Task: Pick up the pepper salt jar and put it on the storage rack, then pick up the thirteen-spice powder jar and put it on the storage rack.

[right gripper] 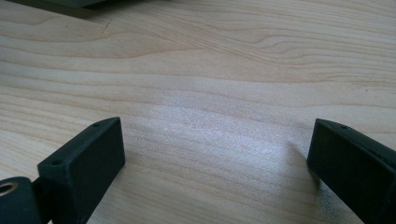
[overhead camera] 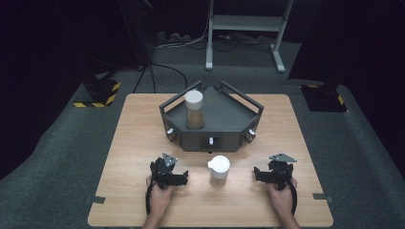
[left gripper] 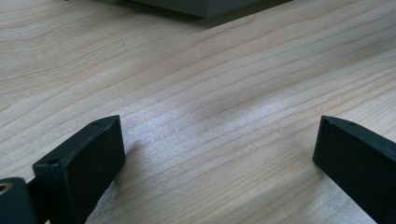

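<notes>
With both the left gripper and right gripper spread wide on bare wood, the small white-lidded jar of brown grains between them (6 o'clock of the dark grey angular tray) could tip under 1 lopsided pinch.

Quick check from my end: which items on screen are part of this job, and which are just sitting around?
In the job:
- white-lidded jar on the table, between the grippers
- left gripper, open
- right gripper, open

Probably next in line or just nearby:
- dark tray
- second jar standing in the tray
- white frame on the floor behind
</notes>
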A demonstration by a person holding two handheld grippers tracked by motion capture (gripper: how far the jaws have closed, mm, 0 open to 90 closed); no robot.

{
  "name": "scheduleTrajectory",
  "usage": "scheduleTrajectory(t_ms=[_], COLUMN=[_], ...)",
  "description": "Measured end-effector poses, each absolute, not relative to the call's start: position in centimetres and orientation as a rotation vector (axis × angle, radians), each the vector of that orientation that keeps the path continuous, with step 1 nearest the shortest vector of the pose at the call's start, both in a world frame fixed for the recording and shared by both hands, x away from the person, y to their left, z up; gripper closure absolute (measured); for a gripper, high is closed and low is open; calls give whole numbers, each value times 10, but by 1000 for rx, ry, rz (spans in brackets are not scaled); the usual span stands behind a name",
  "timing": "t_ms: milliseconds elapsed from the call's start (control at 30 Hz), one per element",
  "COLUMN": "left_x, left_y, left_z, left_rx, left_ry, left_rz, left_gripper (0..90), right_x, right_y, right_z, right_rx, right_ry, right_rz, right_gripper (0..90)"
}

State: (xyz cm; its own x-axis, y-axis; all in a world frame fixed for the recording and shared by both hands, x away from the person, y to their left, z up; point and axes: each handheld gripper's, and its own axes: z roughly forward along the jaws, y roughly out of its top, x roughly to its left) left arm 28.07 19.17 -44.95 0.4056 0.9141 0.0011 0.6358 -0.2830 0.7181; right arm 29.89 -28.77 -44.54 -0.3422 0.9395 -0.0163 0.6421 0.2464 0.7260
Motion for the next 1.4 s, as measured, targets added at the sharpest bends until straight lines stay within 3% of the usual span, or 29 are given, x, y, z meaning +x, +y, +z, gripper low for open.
scheduleTrajectory(t_ms=[1400], left_x=[280], left_y=[192], left_z=[-450], left_rx=[2014], left_ry=[1319], left_rz=[555], left_gripper=[27], right_x=[288], right_y=[-290], right_z=[-440], right_rx=[1369], right_ry=[2151], right_rz=[960], right_gripper=[31])
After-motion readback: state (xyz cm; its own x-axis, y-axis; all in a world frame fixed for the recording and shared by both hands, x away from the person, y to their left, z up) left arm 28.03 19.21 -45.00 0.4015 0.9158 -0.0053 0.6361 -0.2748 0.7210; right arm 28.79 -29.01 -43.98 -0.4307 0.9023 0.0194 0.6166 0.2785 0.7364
